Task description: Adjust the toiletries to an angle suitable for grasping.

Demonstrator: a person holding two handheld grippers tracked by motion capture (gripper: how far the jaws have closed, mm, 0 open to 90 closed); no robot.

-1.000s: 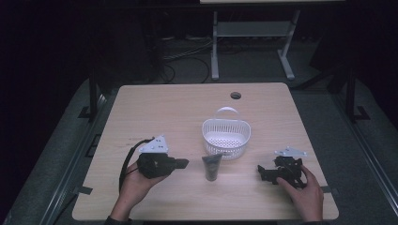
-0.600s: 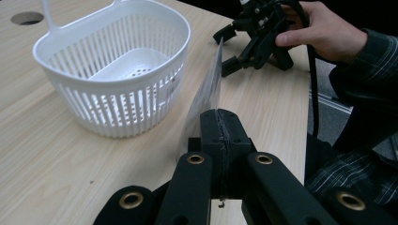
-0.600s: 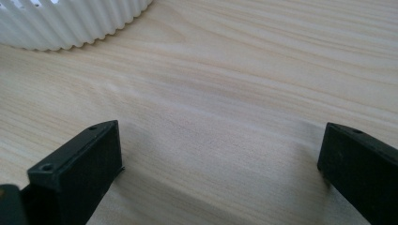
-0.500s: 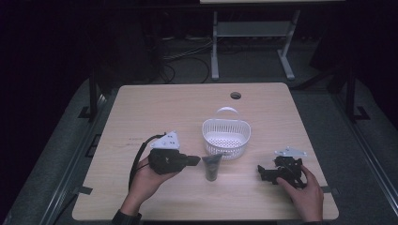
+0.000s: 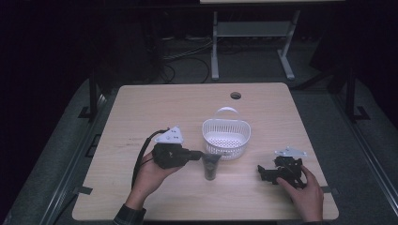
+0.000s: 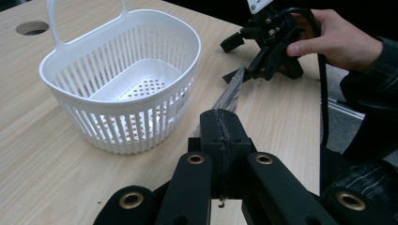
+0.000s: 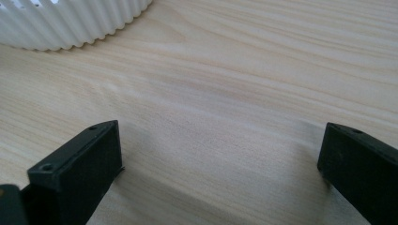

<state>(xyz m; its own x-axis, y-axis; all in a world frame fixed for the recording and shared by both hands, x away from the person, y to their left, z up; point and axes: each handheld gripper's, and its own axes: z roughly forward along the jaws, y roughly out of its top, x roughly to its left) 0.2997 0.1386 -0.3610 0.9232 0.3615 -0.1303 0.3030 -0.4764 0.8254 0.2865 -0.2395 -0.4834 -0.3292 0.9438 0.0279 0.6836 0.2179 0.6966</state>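
White plastic makes up the basket (image 5: 226, 137), which sits near the middle of the high view on the wooden table (image 5: 155, 103). Its handle sticks up at the far side. Just below the basket, a little to the left, hangs a small dark pouch (image 5: 210, 167). The left gripper (image 5: 197, 154) pinches the top edge of this pouch, jaws pressed tight together on it. In the left gripper view, the shiny crinkled top of the pouch pokes out past the closed jaws, in the middle of the frame, with the basket at the upper left. The right gripper (image 5: 264, 172) rests on the table at the lower right of the high view. Its jaws are spread wide with bare wood between them.
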